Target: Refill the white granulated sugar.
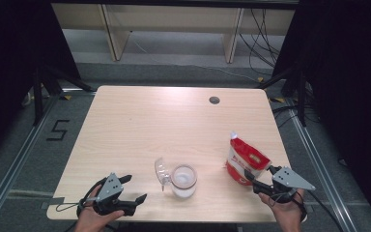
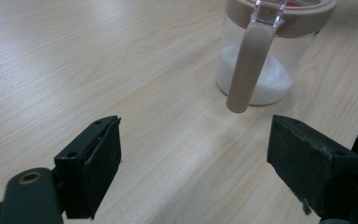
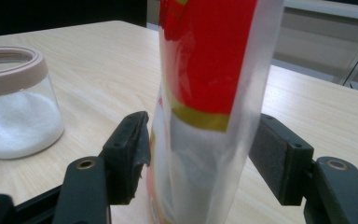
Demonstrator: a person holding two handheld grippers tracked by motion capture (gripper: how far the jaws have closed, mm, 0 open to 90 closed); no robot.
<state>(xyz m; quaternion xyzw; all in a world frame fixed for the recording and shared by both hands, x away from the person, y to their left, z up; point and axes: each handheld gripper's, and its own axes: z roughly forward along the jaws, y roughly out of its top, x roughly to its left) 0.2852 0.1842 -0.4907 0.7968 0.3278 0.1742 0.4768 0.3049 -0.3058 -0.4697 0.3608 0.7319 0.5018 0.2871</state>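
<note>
A light wooden table with rounded corners and a round cable hole stands on a grey floor. Behind it is pale wooden shelving with loose black cables; black curtains darken both sides. A mark like a five is taped on the floor at the left.

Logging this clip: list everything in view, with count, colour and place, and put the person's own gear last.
jar: one, clear glass with a beige rim, white grains inside, near edge of the table, middle.
lid: one, clear, hinged open at the jar's left side.
bag: one, red and white with a clear edge, standing upright, near right of the table.
table: one, light wood, with a dark round hole near the far edge.
left gripper: one, black jaws apart with nothing between them, near left.
right gripper: one, black jaws either side of the bag's base, a gap showing at the pads.
</note>
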